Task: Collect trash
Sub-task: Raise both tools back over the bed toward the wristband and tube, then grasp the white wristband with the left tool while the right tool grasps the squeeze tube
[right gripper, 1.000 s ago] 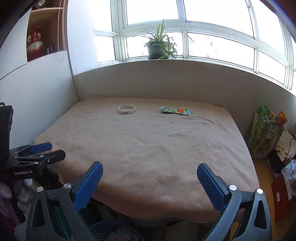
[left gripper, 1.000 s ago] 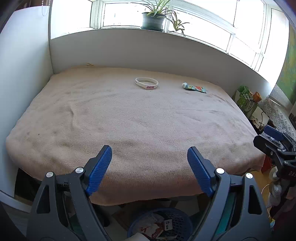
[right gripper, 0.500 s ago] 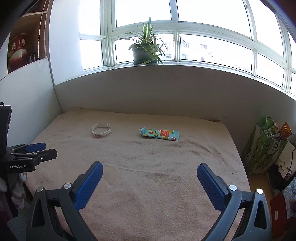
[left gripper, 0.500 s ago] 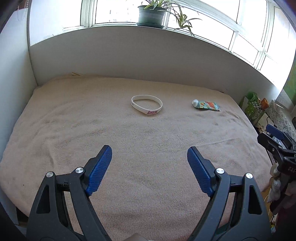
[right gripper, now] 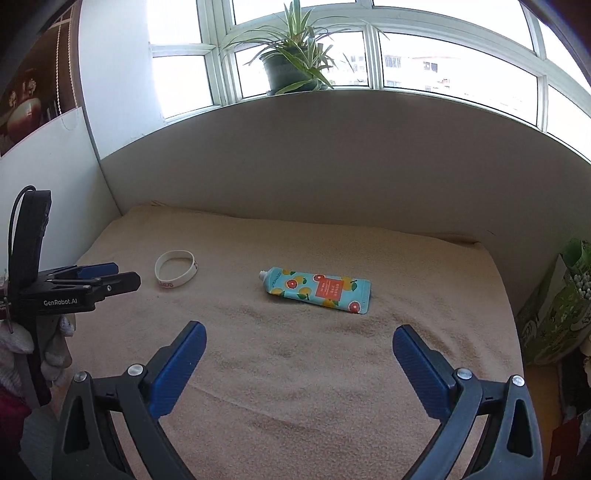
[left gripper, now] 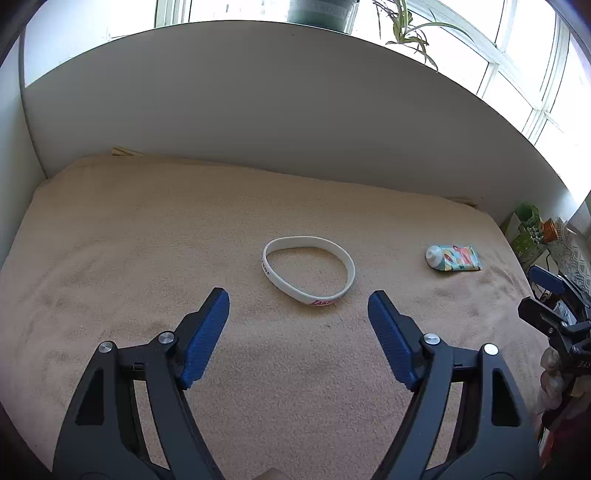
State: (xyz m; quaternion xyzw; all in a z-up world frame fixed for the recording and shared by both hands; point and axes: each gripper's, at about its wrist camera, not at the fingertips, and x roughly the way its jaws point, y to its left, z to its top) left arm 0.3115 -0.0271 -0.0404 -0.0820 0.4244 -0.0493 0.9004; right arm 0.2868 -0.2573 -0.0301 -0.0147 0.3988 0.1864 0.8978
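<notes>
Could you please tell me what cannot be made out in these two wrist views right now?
- Wristband lettering: left wrist view, too small and curved away to read fully.
- Tube label text: right wrist view, too small.
- Plant pot: left wrist view, cut off by the top edge.
- Green bag: right wrist view, cut off by the right edge.
- Right gripper: left wrist view, mostly beyond the edge.

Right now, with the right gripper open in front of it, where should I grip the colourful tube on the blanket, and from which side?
Grip the tube across its flat middle, coming down from above with the right gripper. It lies flat on the blanket, lengthwise left to right, so the jaws should straddle its short width.
</notes>
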